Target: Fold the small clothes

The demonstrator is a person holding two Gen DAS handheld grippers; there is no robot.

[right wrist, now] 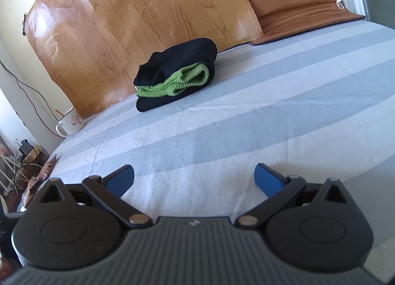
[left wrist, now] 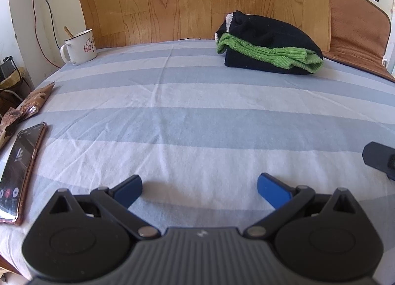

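Note:
A folded stack of small clothes, black fabric (left wrist: 266,37) with a green knit piece (left wrist: 271,54) between the layers, lies at the far side of the striped bed sheet (left wrist: 185,124) against the wooden headboard. It also shows in the right wrist view (right wrist: 177,67). My left gripper (left wrist: 199,188) is open and empty, low over the near part of the sheet. My right gripper (right wrist: 193,181) is open and empty, also near the front. Part of the right gripper (left wrist: 380,159) shows at the left view's right edge.
A white mug (left wrist: 80,47) with a spoon stands at the far left corner. A phone (left wrist: 21,168) and a snack wrapper (left wrist: 29,104) lie along the left edge. A brown cushion (left wrist: 358,35) leans at the far right. The wooden headboard (left wrist: 197,0) bounds the back.

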